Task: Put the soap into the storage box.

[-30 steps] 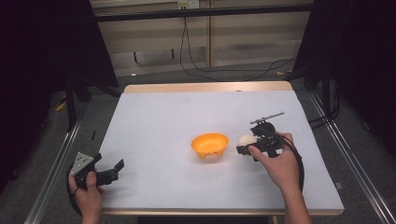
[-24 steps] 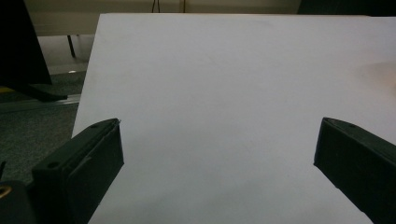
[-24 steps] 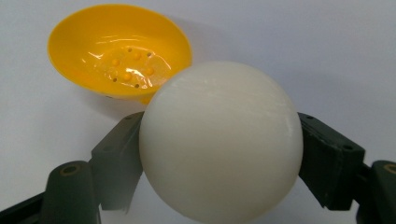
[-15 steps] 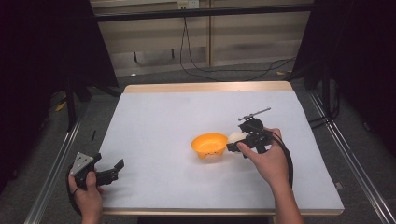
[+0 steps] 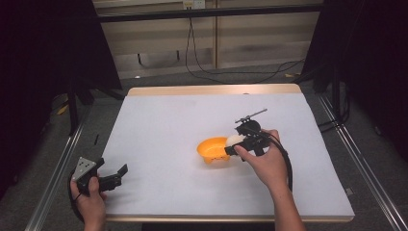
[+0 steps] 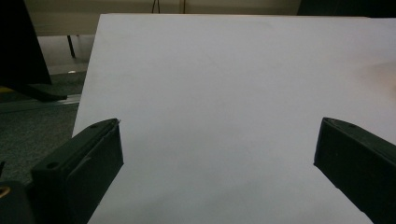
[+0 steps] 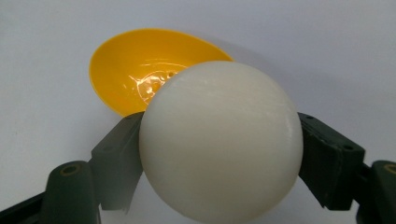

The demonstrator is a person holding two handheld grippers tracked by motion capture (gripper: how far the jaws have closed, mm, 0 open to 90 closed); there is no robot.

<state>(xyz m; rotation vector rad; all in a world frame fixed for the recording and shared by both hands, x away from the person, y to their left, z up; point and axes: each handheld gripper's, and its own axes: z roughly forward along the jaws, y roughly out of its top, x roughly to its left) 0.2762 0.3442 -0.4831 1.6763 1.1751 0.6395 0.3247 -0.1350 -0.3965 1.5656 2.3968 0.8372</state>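
Observation:
An orange bowl sits near the middle of the white table. My right gripper is shut on a white ball, held just above the bowl's right rim. In the right gripper view the white ball is pressed between both jaws, with the orange bowl behind and below it, empty inside. My left gripper rests low at the table's front left corner, with its jaws wide apart. The left gripper has only bare table between its jaws.
A wooden strip edges the table's far side. Metal rails run along both sides of the table. Cables lie on the floor beyond the far edge. A cable trails from the right gripper back along the person's forearm.
My right gripper has carried the white ball leftward, from beside the bowl to over its right rim. The left gripper has stayed where it was.

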